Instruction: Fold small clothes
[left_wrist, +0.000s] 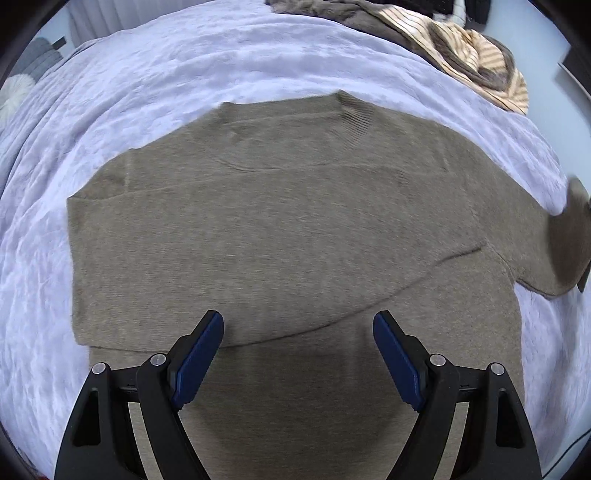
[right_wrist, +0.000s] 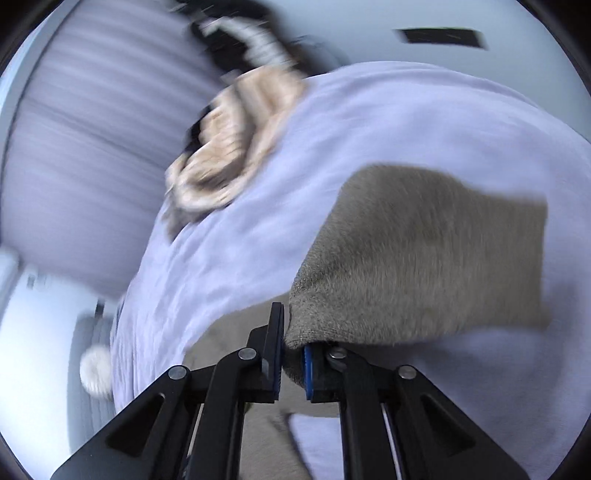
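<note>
One sleeve of the taupe knitted sweater (left_wrist: 288, 229) is clamped in your right claw (right_wrist: 293, 354); its body lies flat on the lavender fleece bed blanket (left_wrist: 184, 66), ahead of your left claw (left_wrist: 298, 325), spread apart and empty. Carry the sleeve inward, keeping the fold straight.

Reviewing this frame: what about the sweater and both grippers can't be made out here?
- Sweater hem: left wrist view, cut off by the bottom edge and hidden behind the open left gripper.
- Sleeve cuff: right wrist view, motion blur; right gripper covers the pinched edge.
- Striped clothes pile: smeared, items indistinguishable.
</note>
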